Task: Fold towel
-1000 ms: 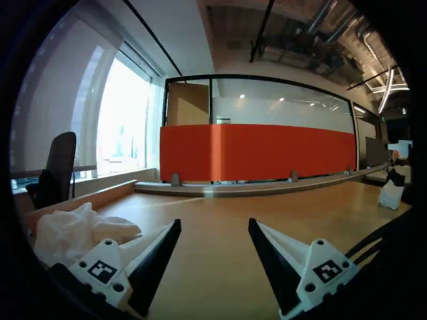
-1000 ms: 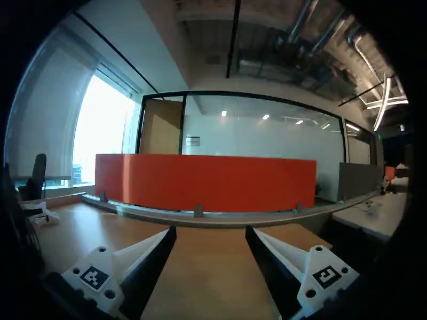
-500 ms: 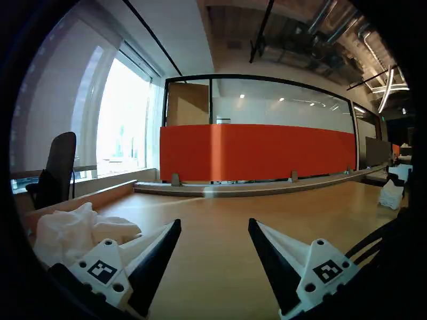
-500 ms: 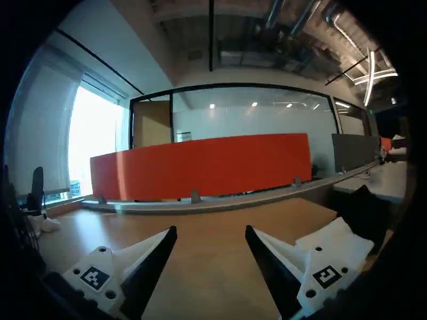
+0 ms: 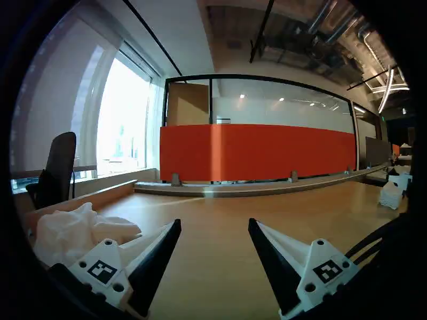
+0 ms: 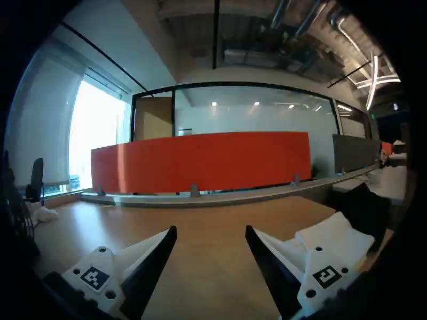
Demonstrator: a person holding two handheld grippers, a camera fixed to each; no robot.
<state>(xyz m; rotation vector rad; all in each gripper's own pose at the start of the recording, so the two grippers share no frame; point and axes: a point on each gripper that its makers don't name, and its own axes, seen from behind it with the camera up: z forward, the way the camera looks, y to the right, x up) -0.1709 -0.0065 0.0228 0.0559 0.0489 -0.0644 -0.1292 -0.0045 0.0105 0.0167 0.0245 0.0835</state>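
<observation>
I held my left gripper (image 5: 212, 224) low over the wooden table (image 5: 224, 205), pointed at the orange divider (image 5: 256, 152) that ran along the table's far edge. Its fingers were spread wide, with bare tabletop in the gap and nothing gripped. The towel (image 5: 74, 232), white and crumpled in a heap, lay on the table on my side of the divider, out past its left end. It sat just behind the finger (image 5: 152, 261) on that side, and I could not tell whether the two touched. A black chair (image 5: 56, 173) stood farther out from the same end of the divider, by the window (image 5: 123, 130). Past the divider's right end sat a small white bundle (image 5: 389, 196), too small to make out.

My right gripper (image 6: 211, 230) also faced the divider, wide open and empty above the table. From there the towel (image 6: 44, 214) was a small white lump far out past the divider's left end, well apart from these fingers. Toward the divider's right end, a white folded-looking piece (image 6: 336, 234) lay close behind one finger (image 6: 272, 266), with something black (image 6: 365, 205) beside it.
</observation>
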